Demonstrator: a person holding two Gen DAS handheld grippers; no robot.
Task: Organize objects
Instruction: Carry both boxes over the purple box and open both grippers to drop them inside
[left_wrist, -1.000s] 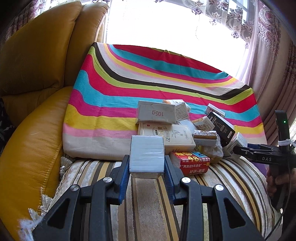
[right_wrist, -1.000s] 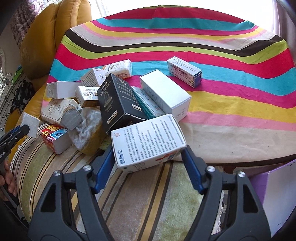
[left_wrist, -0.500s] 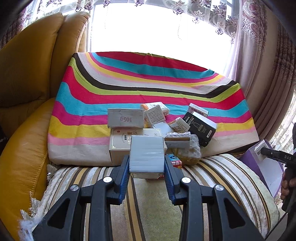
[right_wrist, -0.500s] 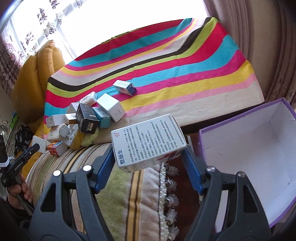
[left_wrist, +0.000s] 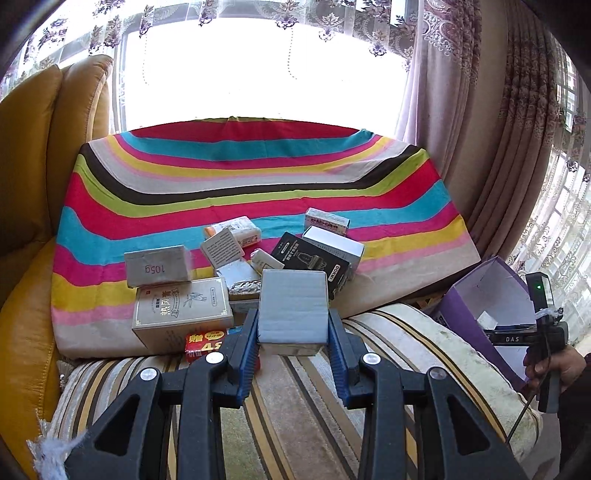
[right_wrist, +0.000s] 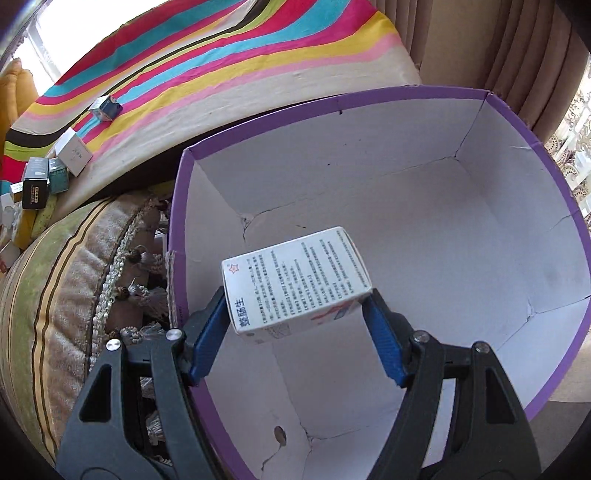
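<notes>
a home living room: a yellow leather sofa (left_wrist: 33, 177) stands by a bright window (left_wrist: 258, 62) hung with lace and heavy patterned curtains (left_wrist: 509, 129). a striped cloth (left_wrist: 229, 177) covers a surface strewn with small household boxes (left_wrist: 177, 306), beside a striped, tasselled cushion (right_wrist: 55, 280) and a purple box (right_wrist: 565, 206).

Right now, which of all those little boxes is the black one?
The black box with the white trimmer picture, leaning in the pile on the striped cloth; its neighbours are pale.
</notes>
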